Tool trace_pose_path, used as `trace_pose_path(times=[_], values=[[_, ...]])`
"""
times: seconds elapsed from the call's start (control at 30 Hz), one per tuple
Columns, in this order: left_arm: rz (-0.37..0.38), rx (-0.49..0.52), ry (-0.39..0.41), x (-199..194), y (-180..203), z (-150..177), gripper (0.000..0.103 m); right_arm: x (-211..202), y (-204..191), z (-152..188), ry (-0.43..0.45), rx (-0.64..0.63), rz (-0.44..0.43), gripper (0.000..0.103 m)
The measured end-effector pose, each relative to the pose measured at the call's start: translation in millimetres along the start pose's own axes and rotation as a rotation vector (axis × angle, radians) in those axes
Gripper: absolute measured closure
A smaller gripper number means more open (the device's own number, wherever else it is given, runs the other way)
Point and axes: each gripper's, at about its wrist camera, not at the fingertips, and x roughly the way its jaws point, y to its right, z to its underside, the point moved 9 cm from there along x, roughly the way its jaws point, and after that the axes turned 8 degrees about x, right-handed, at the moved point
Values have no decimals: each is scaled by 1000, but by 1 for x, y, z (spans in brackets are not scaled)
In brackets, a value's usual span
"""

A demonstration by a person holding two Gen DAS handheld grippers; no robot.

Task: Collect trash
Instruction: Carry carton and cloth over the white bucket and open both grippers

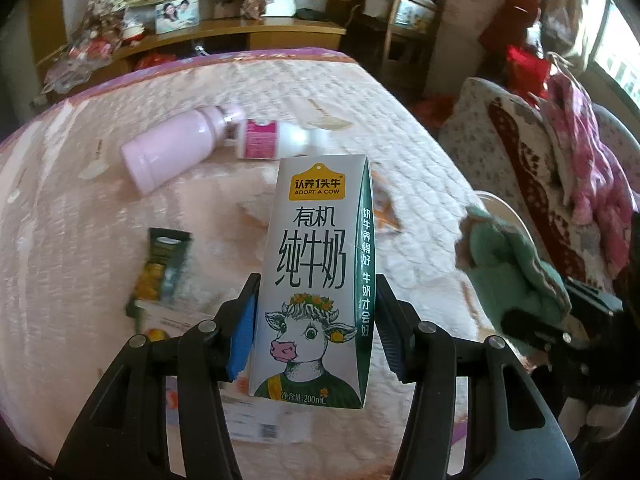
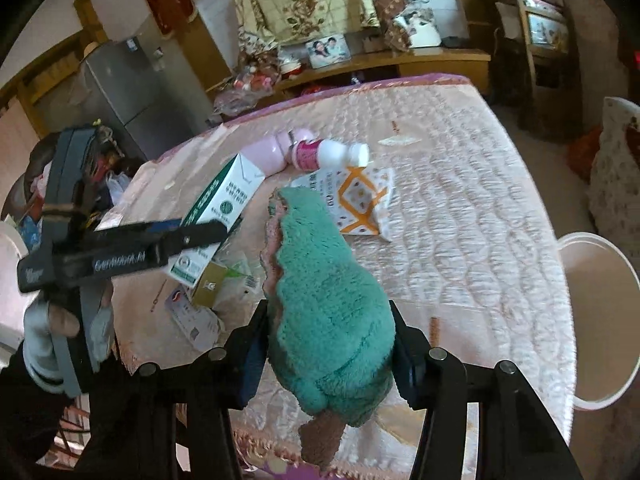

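My left gripper (image 1: 316, 304) is shut on a white and green milk carton (image 1: 316, 272) and holds it upright above the table; the carton also shows in the right wrist view (image 2: 224, 208). My right gripper (image 2: 328, 316) is shut on a green fluffy cloth (image 2: 328, 300), which also shows at the right in the left wrist view (image 1: 516, 264). On the pink quilted table (image 1: 400, 128) lie a pink bottle (image 1: 176, 148), a small white bottle with a pink label (image 1: 276, 140), a dark snack wrapper (image 1: 160, 264) and an orange-patterned paper wrapper (image 2: 360, 204).
A white bin (image 2: 600, 316) stands off the table's right edge. Flat papers and a gold packet (image 2: 208, 284) lie near the front left. A wooden shelf with a photo frame (image 1: 176, 16) is behind the table. A chair with clothes (image 1: 560, 152) is on the right.
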Motion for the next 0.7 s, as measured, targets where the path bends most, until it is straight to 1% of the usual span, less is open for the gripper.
trace_pose_path(times=[0.27, 0.7], values=[[25, 61, -5, 11, 50, -2, 51, -23, 33, -5, 37, 54, 39, 51], [64, 158, 2, 30, 122, -19, 51, -56, 99, -2, 75, 139, 117, 51]])
